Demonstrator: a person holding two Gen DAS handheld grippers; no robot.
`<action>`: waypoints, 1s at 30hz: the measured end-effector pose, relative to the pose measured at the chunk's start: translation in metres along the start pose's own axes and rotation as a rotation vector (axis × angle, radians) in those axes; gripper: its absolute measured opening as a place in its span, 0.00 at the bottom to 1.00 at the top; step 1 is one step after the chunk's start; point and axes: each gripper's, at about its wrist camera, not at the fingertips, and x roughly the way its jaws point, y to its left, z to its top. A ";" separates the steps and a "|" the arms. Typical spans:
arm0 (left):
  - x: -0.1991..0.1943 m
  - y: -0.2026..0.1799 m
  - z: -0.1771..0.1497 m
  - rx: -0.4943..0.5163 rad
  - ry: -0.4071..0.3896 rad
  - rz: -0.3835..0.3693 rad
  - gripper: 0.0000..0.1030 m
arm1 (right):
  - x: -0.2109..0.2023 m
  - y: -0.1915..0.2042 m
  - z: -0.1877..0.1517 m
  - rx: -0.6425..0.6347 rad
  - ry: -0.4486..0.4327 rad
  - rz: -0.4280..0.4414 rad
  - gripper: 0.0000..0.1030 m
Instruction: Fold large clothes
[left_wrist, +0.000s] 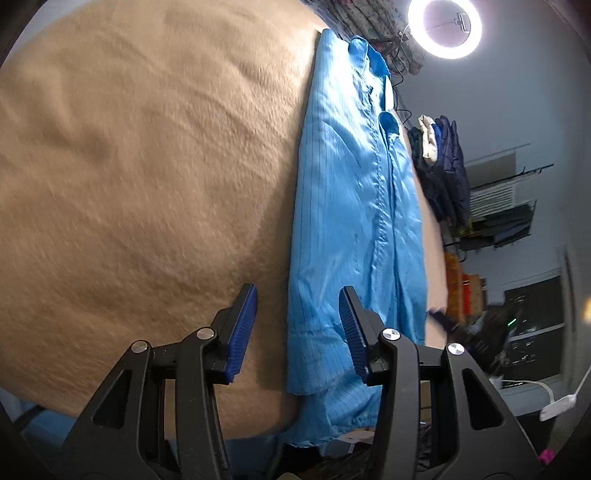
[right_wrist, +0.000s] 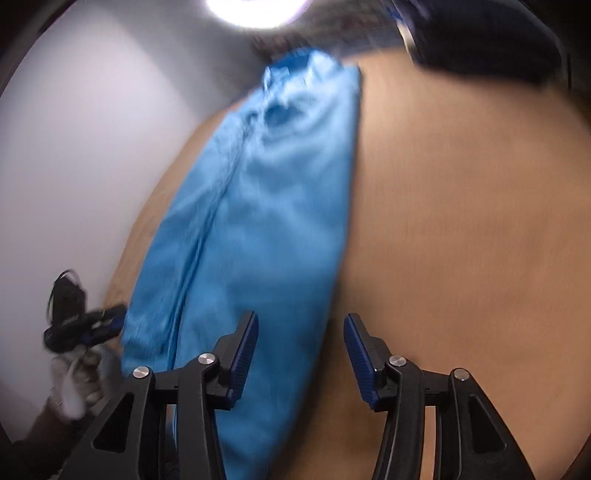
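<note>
While a tan fleece blanket (left_wrist: 140, 177) covers nearly the whole work surface, a blue pinstriped work coat (left_wrist: 354, 221) lies along its edge as a long narrow strip, collar (left_wrist: 369, 55) at the far end and hem (left_wrist: 325, 413) drooping over the near edge. It appears already folded lengthwise, with the front placket running down its middle.

Both tools hover empty above it. From its own camera, the left gripper (left_wrist: 297, 332) has its ribbed blue pads spread wide apart, straddling the coat's left fold line near the hem and clamping nothing. The right gripper (right_wrist: 299, 354) is likewise spread, poised over the coat's right-hand edge; that view is smeared by motion blur, so fine detail there is unreliable. In that view the left gripper also shows at the lower left, gripped by a white-gloved hand (right_wrist: 79, 380).

The fabric looks thin, light and slightly glossy, so it will probably be limp and slippery, sagging between two holds instead of keeping shape. Stacked layers may slide over one another unless pinched together. The best hold seems to be the two hem corners, taken through all layers at the doubled, stitched edge, where the ribbed pads should bite best. The fleece beneath will likely drag on the cloth, so lifting would serve better than sliding. A ring light (left_wrist: 445, 27) shines above the far end.
</note>
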 end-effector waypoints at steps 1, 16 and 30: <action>0.000 0.000 0.000 -0.005 0.005 -0.013 0.45 | 0.005 -0.004 -0.010 0.018 0.022 0.022 0.44; 0.033 -0.027 -0.011 0.031 0.136 -0.036 0.10 | 0.044 -0.003 -0.028 0.110 0.075 0.324 0.24; 0.009 -0.061 -0.004 0.036 0.069 -0.136 0.05 | 0.031 0.013 -0.008 0.126 0.013 0.390 0.01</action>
